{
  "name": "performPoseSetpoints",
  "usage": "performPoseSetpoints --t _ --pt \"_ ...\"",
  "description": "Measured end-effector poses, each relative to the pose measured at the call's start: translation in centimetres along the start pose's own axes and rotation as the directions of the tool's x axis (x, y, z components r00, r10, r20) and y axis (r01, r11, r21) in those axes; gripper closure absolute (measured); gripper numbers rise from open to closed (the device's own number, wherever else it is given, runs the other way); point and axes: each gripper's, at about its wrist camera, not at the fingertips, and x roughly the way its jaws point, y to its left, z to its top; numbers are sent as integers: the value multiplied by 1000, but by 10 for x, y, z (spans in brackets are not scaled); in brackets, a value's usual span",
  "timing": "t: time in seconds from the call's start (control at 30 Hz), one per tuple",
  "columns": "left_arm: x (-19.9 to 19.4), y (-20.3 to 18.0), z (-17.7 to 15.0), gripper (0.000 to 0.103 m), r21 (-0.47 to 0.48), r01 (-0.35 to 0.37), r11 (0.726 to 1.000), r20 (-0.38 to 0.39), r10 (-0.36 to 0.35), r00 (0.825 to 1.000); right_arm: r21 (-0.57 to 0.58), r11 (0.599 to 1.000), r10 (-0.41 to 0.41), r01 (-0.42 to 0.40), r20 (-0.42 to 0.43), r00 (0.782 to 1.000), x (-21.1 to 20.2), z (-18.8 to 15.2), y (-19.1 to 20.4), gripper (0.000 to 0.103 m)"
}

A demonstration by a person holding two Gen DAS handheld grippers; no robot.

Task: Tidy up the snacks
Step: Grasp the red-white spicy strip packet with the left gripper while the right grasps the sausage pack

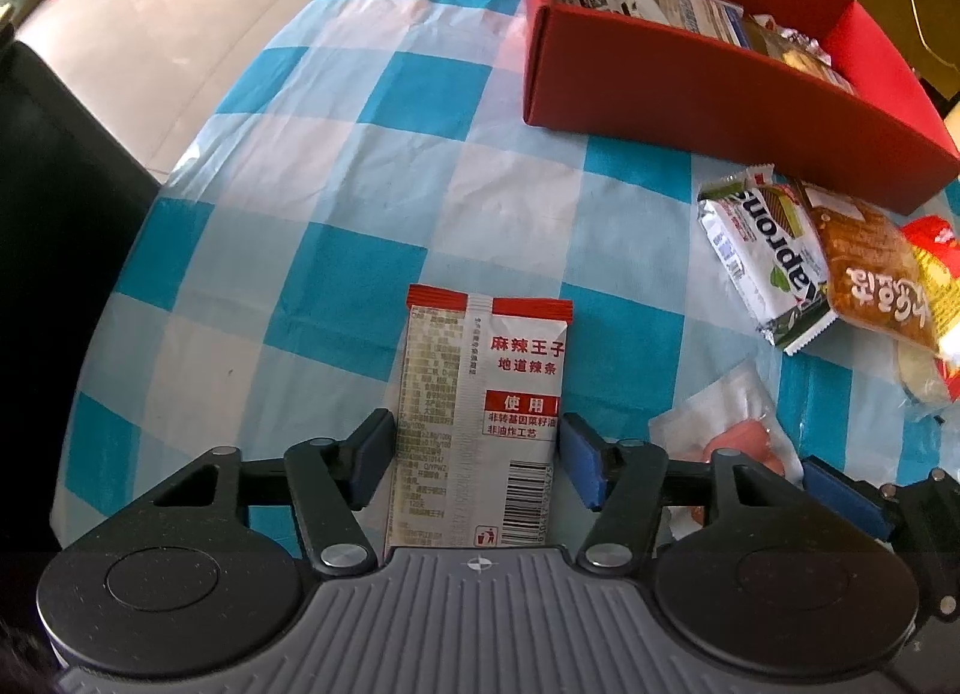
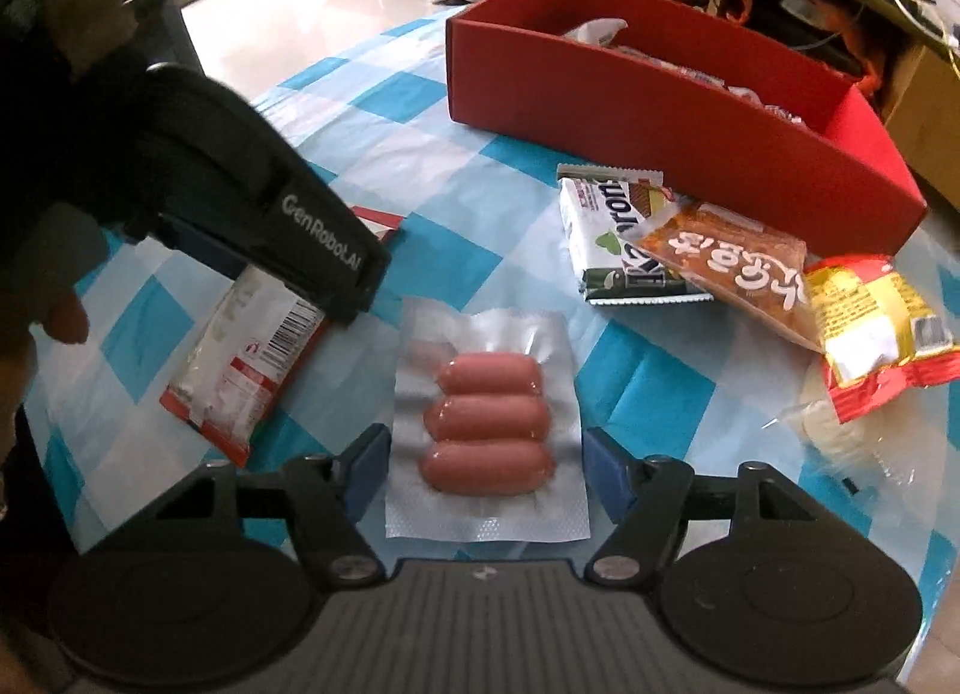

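The left gripper (image 1: 474,457) is straddling the white-and-red spicy strip packet (image 1: 483,424) lying flat on the checked tabletop (image 1: 336,202), pads at its edges but not visibly squeezing, while the right gripper (image 2: 483,469) is standing open around the vacuum-packed sausages (image 2: 487,424). Both are needing a square, low pinch so the slick film isn't slipping before the carry to the red box (image 2: 660,111).

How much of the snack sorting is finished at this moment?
Done: several snacks already lie in the red box. In hand: the left gripper straddles the spicy strip packet, and the right gripper straddles the sausage pack; neither is lifted. Left: the wafer pack, brown packet and yellow-red bag.
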Motion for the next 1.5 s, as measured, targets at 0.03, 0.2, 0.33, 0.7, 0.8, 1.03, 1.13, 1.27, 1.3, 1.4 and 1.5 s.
performPoseSetpoints --t 0.03,0.2,0.33,0.7,0.8,1.03,1.13,1.27,1.3,1.4,1.5 --pt "0 1 1 37 -4 7 1000 -2 -7 1000 5 1000 8 -8 7 1000 -3 1 -1 37" --pt "-6 1 3 40 -7 24 1000 19 -24 1000 68 998 1 -6 75 997 -27 6 -16 37" --pt "-11 1 5 41 -9 29 1000 36 -29 999 114 993 -5 -8 115 993 -42 11 -28 37" --pt "-13 -4 5 41 -2 29 1000 42 -29 999 130 991 0 -14 104 995 -42 9 -37 37" --pt "-7 -6 4 41 7 21 1000 22 -21 1000 121 993 -5 1 38 999 -27 -2 -39 37" --pt "-3 -10 2 40 27 22 999 12 -22 1000 181 983 -5 10 -26 1000 -1 -3 -52 35" --pt "-2 -11 1 38 32 18 999 11 -19 1000 190 982 -18 19 -6 1000 4 4 -52 31" --pt "-1 -11 2 37 35 18 999 10 -18 1000 233 972 -6 3 14 1000 8 10 -55 26" --pt "-1 -12 2 37 38 16 999 11 -16 1000 227 974 -22 17 21 1000 10 10 -54 27" --pt "-1 -12 1 38 42 13 999 14 -14 1000 180 981 -80 77 12 997 10 10 -46 38" --pt "-2 -11 2 40 40 19 999 16 -19 1000 194 980 -52 47 16 999 5 8 -50 38"
